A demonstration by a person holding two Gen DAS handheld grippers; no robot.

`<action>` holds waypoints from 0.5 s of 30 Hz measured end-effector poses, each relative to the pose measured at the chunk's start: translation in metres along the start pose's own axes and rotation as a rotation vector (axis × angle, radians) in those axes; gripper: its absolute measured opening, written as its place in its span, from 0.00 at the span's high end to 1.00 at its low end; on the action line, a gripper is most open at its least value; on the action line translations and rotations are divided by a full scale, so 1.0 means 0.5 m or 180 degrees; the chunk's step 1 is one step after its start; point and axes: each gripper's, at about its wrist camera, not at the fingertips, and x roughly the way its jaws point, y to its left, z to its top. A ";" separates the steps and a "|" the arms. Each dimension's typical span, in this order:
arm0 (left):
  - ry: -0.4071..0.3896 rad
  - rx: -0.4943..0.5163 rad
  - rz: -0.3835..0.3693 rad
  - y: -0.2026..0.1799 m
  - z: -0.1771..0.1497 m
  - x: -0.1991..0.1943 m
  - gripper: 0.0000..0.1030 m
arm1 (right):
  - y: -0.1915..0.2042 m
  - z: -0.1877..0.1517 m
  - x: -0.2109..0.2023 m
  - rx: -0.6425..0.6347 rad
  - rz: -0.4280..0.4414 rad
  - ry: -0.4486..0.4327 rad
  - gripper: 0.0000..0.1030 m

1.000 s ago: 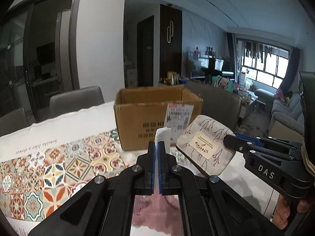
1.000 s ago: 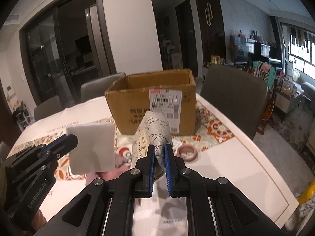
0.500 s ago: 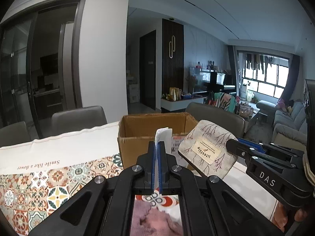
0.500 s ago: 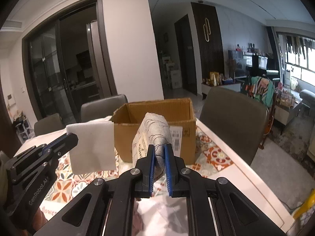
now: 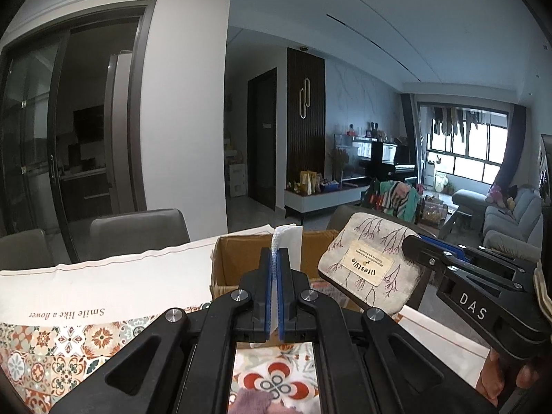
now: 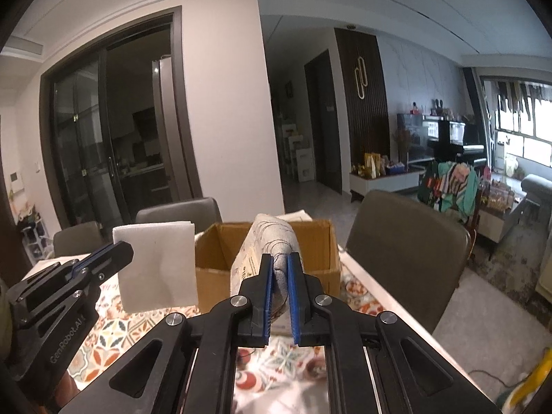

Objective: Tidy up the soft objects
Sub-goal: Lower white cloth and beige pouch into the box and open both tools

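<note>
Tissue (image 5: 288,246), white and folded, is clamped edge-on between the blue pads of your left gripper (image 5: 275,269), whose jaws are closed flat on it; most of the sheet stands above and ahead of the fingertips. In the right wrist view the same tissue (image 6: 157,265) hangs as a flat square from that gripper (image 6: 114,253), clear of the table. Your right gripper (image 6: 280,270) is closed on a fabric pouch (image 6: 269,258) printed with a branch pattern; the pouch bulges up and forward past the fingertips, and the pads sit slightly apart on its bulk. In the left wrist view the pouch (image 5: 367,267) shows a cream label reading "lifestyle", upside down, and the right gripper (image 5: 414,246) holds it by one end.

Directly ahead of both pairs of jaws stands an open cardboard box (image 6: 321,241), flaps up. Both held items are level with its rim and on its near side; neither is inside it. The box rests on a patterned tablecloth (image 5: 51,341) beneath your jaws. A pinkish cloth (image 5: 255,402) lies on the table below the left gripper, partly hidden. Grey chairs (image 6: 407,241) stand beyond the table.
</note>
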 end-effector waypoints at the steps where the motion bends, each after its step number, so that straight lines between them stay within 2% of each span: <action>1: -0.0014 -0.0006 -0.0004 0.000 0.004 0.005 0.96 | 0.001 0.007 0.005 -0.0005 0.0007 -0.0020 0.91; 15: -0.0179 0.0072 0.0001 0.013 0.052 0.081 0.95 | -0.011 0.082 0.064 -0.0050 -0.0033 -0.0248 0.91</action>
